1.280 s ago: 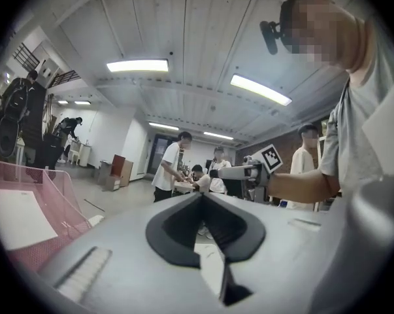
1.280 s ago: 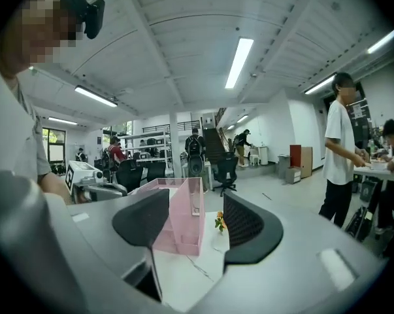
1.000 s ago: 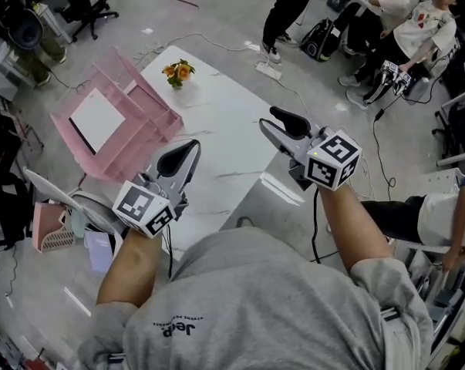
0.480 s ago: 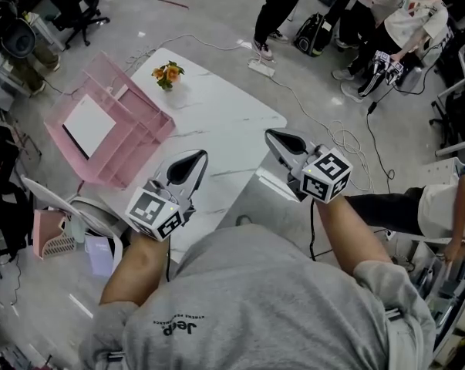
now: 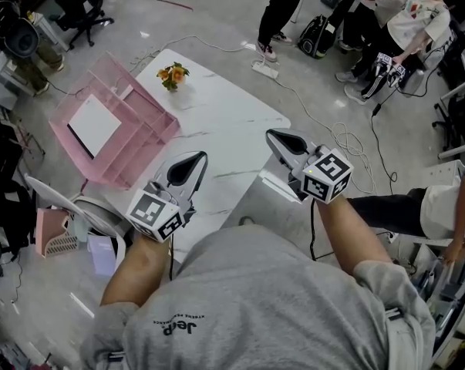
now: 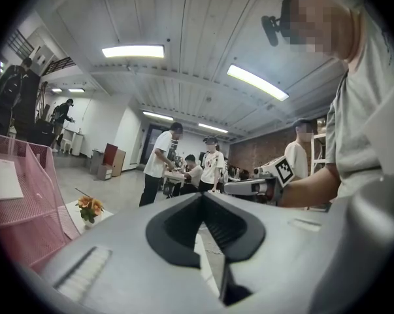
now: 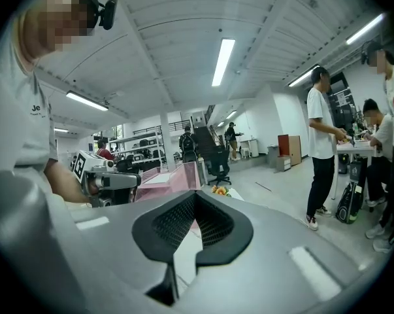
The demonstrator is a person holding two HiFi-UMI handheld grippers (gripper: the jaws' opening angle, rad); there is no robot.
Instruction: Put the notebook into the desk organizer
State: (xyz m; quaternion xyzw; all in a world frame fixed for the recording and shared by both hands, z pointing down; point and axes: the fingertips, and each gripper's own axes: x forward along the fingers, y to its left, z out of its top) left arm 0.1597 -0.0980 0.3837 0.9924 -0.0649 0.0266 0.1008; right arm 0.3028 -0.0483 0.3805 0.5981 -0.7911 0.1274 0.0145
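Note:
The pink desk organizer (image 5: 132, 141) sits at the left end of the white marble table (image 5: 224, 122). A white notebook (image 5: 93, 124) lies flat inside it. My left gripper (image 5: 189, 163) hovers over the table's near edge, right of the organizer, shut with nothing in it. To the right, my right gripper (image 5: 281, 138) hangs past the table's right edge, also shut and empty. In the left gripper view the jaws (image 6: 201, 196) meet at their tips, with the organizer (image 6: 27, 208) at far left. Beyond the closed right gripper (image 7: 195, 193) the organizer (image 7: 170, 174) shows in the right gripper view.
A small pot of orange flowers (image 5: 173, 74) stands at the table's far edge. Several people (image 5: 406, 21) work at a desk at the back right, with cables (image 5: 325, 122) across the floor. A pink basket (image 5: 51, 230) and clutter lie on the floor at left.
The right gripper's jaws stood apart a second ago and are now closed together on nothing. Both grippers have drawn slightly nearer to me and lower.

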